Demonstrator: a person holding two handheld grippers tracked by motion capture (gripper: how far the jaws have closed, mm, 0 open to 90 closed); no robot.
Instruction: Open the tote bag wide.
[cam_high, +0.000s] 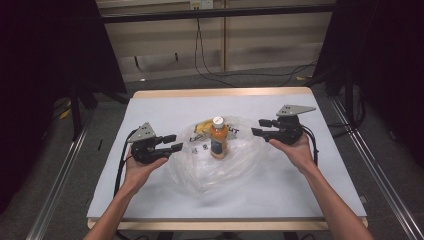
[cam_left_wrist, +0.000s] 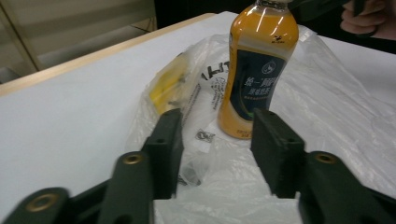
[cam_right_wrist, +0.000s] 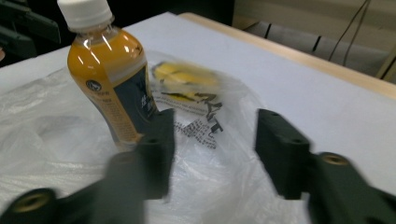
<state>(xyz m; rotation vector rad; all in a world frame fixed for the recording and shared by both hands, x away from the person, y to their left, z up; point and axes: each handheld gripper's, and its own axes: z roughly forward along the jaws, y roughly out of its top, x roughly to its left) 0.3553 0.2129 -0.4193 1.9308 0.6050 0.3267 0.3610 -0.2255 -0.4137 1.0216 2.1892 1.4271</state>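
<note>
The bottle (cam_high: 219, 137) stands upright on the spread plastic bag (cam_high: 240, 160) at mid-tabletop (cam_high: 150, 107), with a yellow packet (cam_high: 202, 125) lying just behind it inside the bag. My left gripper (cam_high: 168, 142) hovers at the bag's left edge and my right gripper (cam_high: 262, 127) at its right edge, both with jaws apart, gripping nothing and pointing inward at the bottle. I judge the work barely begun: the bottle still sits on top of the bag rather than in it, and neither the bottle nor the bag's rim is grasped yet.
</note>
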